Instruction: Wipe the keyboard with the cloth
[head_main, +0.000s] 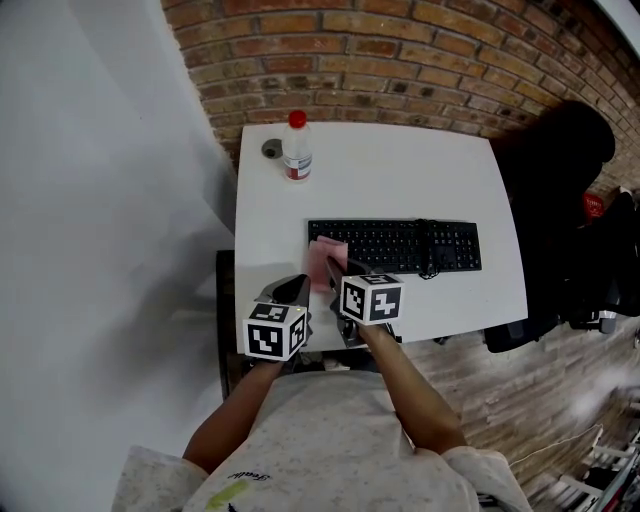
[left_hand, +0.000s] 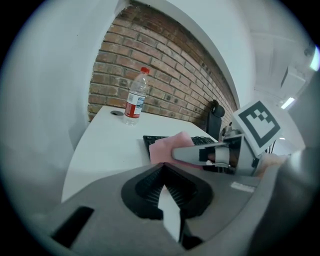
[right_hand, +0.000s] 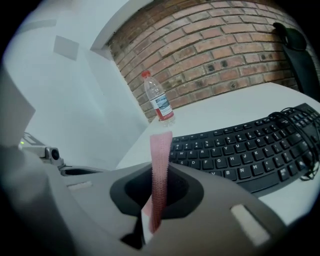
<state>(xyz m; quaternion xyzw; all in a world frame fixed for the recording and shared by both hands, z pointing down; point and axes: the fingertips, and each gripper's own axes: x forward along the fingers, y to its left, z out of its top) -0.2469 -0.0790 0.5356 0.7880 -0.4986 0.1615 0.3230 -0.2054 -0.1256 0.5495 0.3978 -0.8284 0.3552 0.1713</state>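
Head view: my right claw (head_main: 335, 272) holds the pink cloth (head_main: 327, 256) at the left end of the keyboard (head_main: 400, 245). The keyboard lies across the near half of the white bench (head_main: 400, 170). My left claw (head_main: 293, 291) hangs just beside it, over the bench's near edge, off the keys. A bottle (head_main: 297, 148) stands well apart at the far left corner.

Left claw view: my left claw (left_hand: 167, 200) has its jaws together with nothing between them. Ahead I see the right claw (left_hand: 200, 152) with the cloth (left_hand: 165, 147) bunched at its tip, over the keyboard (left_hand: 202, 141).

Right claw view: my right claw (right_hand: 155, 210) is clamped on the cloth (right_hand: 160, 170), which stands edge-on out of the jaws. Its free end reaches toward the leftmost keys of the keyboard (right_hand: 250, 150). I cannot tell whether it touches them. A cable (right_hand: 300, 127) lies over the keys toward the right end.

I judge the wipe to be at its start, on the left end. Next I should press the cloth down flat and draw it rightward along the rows, easing off where the cable crosses so it does not snag.
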